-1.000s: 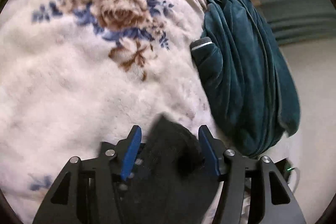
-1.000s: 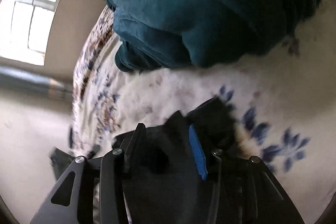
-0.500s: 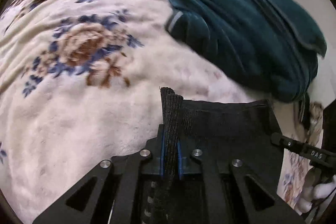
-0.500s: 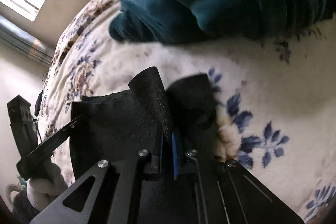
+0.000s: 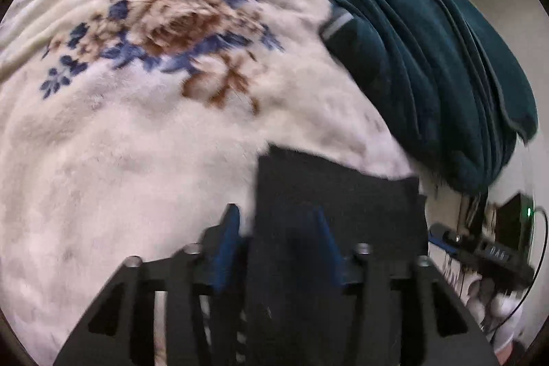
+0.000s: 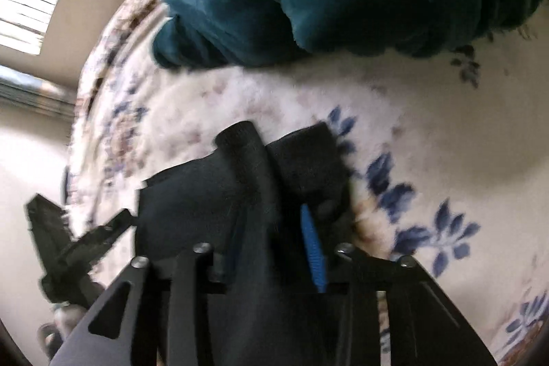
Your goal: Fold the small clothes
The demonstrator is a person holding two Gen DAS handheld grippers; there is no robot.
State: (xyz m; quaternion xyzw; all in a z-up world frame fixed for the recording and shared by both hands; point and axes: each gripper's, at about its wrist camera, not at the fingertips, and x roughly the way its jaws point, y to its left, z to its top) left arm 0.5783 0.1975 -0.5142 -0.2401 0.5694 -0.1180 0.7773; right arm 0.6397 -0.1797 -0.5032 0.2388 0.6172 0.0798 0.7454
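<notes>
Releasing is the step I judge in hand: both the left gripper [image 5: 274, 222] and right gripper [image 6: 274, 225] have jaws opening, the black garment [image 5: 336, 194] loose between them, lying on the floral blanket [image 5: 120, 143]. Next I'd regrip an edge for another fold.

I see a black cloth [image 5: 336, 194], plain, ribbed at the folded end in my right view [image 6: 247, 156]. The blanket [image 5: 103, 160] under it is cream plush with a brown rose ringed by blue leaves at far left, more blue leaf sprigs near right. A teal velvet garment [image 5: 429, 57] sits far right, with a grey-edged cuff. Both of my grippers are black with blue pads: left gripper [image 5: 278, 228], right gripper [image 6: 274, 239].
</notes>
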